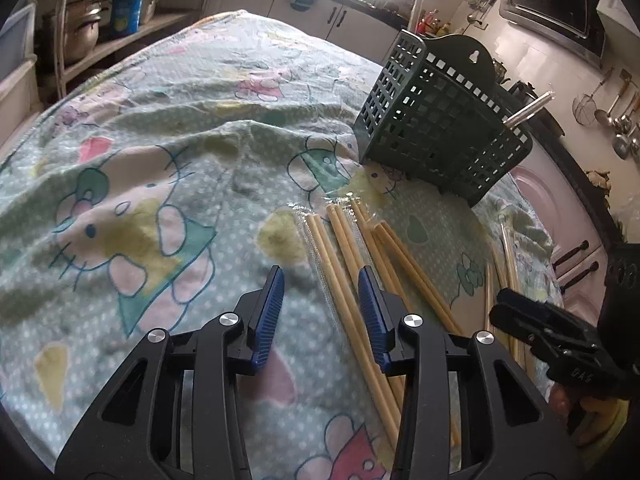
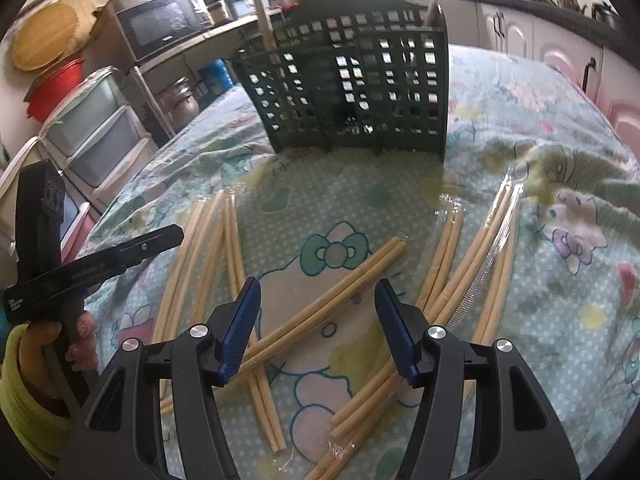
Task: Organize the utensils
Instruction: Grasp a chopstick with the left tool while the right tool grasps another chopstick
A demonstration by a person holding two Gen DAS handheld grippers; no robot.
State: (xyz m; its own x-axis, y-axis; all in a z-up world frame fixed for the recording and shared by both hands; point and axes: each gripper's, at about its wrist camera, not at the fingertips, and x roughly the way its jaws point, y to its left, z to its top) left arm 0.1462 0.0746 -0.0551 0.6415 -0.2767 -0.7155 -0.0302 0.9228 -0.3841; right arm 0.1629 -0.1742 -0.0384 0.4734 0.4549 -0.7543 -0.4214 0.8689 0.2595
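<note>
Left gripper (image 1: pixel 321 280) low over a wrapped chopstick pair (image 1: pixel 340 276), blue pads either side of it, not yet pressing. Right gripper (image 2: pixel 318 294) parted too, straddling a loose diagonal pair (image 2: pixel 340 288) without touching. More chopsticks (image 2: pixel 476 256) fanned across the cartoon-print cloth (image 1: pixel 152 160), several crossing under both tools, some in clear sleeves. Beyond, dark green lattice caddy (image 1: pixel 436 120) upright on the cloth, a pale handle (image 1: pixel 530 109) poking out.

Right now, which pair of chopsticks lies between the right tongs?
The bare diagonal pair crossing the cloth between the right tongs; the other pairs lie off to either side.
</note>
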